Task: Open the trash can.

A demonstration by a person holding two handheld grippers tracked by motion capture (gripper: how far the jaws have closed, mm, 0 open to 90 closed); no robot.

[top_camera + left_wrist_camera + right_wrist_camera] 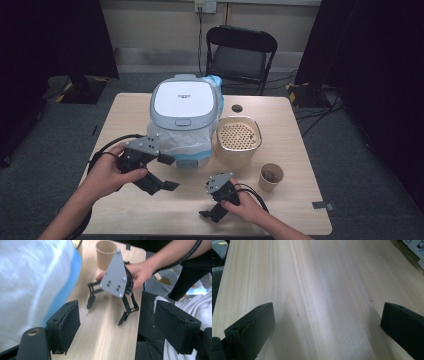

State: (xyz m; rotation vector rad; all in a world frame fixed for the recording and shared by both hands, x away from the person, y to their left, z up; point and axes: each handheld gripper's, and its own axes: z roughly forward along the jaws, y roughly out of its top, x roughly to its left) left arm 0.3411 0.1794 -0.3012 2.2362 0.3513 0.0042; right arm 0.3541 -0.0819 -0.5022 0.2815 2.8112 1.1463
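Grey lid print (184, 96) looks unreadable; left gripper (166, 173) and right gripper (210, 215) gape empty.

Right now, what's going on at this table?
A person holds a gripper in each hand over a wooden table, and neither grips anything. The left gripper sits open beside a plastic-wrapped white appliance. The right gripper hovers open over bare wood near the front edge. A beige perforated bin and a paper cup stand untouched to the right.
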